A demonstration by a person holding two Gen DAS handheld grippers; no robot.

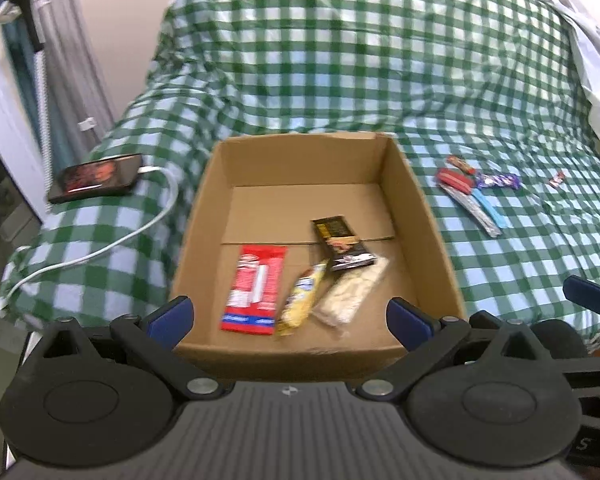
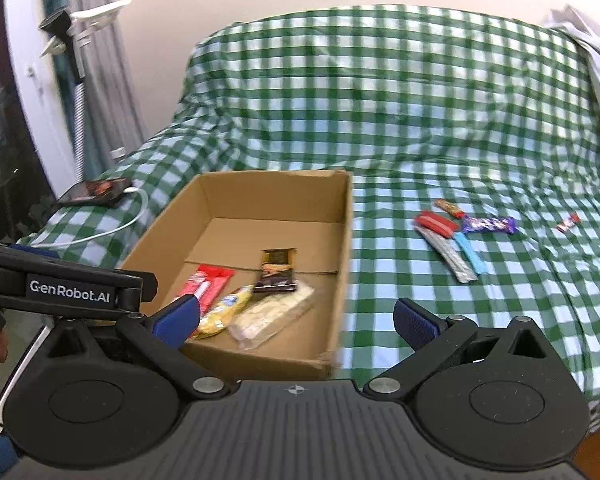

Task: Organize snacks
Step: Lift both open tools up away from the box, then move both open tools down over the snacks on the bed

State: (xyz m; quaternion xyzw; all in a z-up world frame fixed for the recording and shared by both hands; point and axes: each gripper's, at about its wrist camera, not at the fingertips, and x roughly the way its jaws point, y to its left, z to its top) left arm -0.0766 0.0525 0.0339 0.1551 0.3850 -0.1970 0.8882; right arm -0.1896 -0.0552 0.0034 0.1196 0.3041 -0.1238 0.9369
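Both hand-held grippers, left [image 1: 289,318] and right [image 2: 296,318], wide open, holding nothing; I see four snacks in box [image 1: 416,216], more snacks [image 1: 476,196] on bed [image 1: 520,264].

Black hand-held gripper [image 2: 295,322], seemingly ridged blue pads [image 2: 414,325].

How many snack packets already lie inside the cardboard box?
4, all near the front of the cardboard box: red packet at left, yellow packet beside it, clear packet at right, dark packet overlapping the clear one's far end.
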